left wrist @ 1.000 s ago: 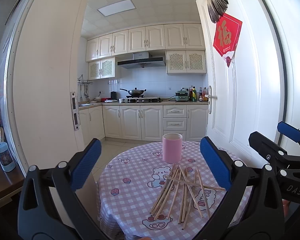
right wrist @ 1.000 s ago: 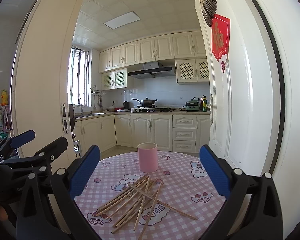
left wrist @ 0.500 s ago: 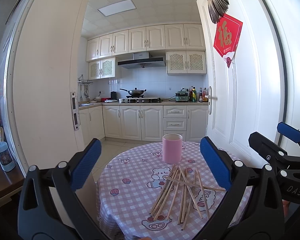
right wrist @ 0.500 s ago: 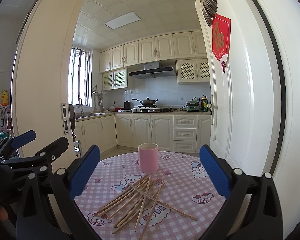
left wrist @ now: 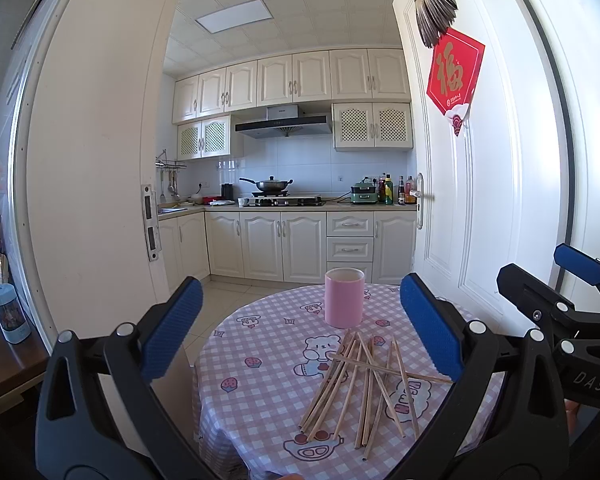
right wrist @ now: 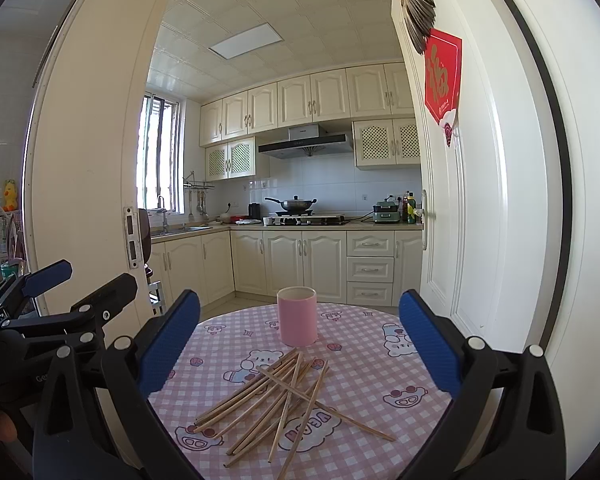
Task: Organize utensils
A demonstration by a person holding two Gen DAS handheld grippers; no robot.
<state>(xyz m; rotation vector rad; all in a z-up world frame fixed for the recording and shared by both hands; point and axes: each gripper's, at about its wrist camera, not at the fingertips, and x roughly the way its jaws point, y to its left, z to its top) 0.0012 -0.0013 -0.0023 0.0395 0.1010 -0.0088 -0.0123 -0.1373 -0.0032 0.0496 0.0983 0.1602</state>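
Several wooden chopsticks [left wrist: 362, 390] [right wrist: 286, 398] lie in a loose, crossed pile on a round table with a pink checked cloth [left wrist: 260, 340] [right wrist: 376, 380]. A pink cylindrical cup [left wrist: 344, 303] [right wrist: 297, 316] stands upright just behind the pile. My left gripper [left wrist: 300, 322] is open and held above the table's near side, nothing between its blue pads. My right gripper [right wrist: 299, 326] is open too, hovering short of the chopsticks. Each gripper shows in the other's view: the right gripper [left wrist: 556, 280] at the right edge, the left gripper [right wrist: 76, 276] at the left edge.
An open white door [left wrist: 460, 200] with a red paper decoration [left wrist: 454, 72] stands right of the table. A white door frame [left wrist: 100, 200] stands on the left. A dark wooden side table [left wrist: 8, 360] holds a small bottle [left wrist: 10, 318]. Kitchen cabinets [left wrist: 284, 246] lie beyond.
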